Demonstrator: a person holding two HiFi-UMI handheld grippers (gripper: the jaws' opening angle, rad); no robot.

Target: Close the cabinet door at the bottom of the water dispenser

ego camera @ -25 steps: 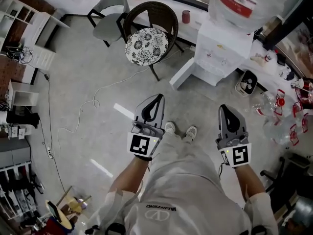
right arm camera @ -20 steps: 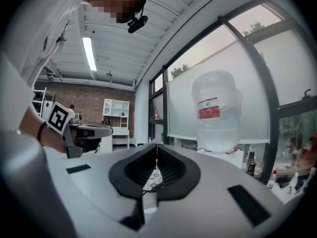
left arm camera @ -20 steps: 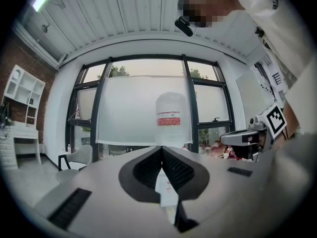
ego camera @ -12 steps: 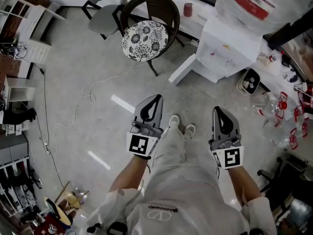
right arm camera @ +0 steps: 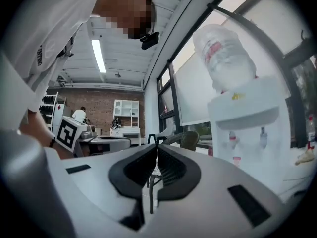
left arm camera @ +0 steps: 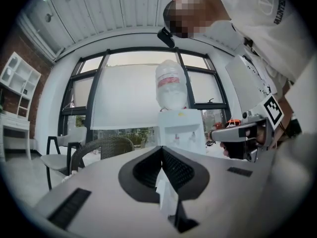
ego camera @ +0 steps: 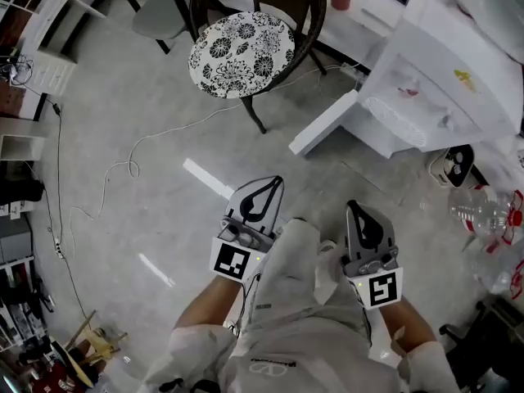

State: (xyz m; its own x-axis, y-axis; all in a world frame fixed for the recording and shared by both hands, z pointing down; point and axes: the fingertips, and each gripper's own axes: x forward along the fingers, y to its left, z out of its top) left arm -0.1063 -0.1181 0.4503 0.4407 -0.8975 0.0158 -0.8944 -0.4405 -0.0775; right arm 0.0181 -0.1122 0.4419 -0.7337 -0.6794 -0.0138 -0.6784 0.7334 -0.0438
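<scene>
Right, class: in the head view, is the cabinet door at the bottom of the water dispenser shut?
No, the cabinet door stands swung out from the base of the water dispenser, over the floor.

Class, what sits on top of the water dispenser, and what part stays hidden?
An upturned clear water bottle sits on the white water dispenser. Its neck is hidden inside the dispenser's top.

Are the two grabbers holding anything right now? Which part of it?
Nothing is held. The left gripper and the right gripper both have their jaws shut together on nothing, well short of the open cabinet door.
</scene>
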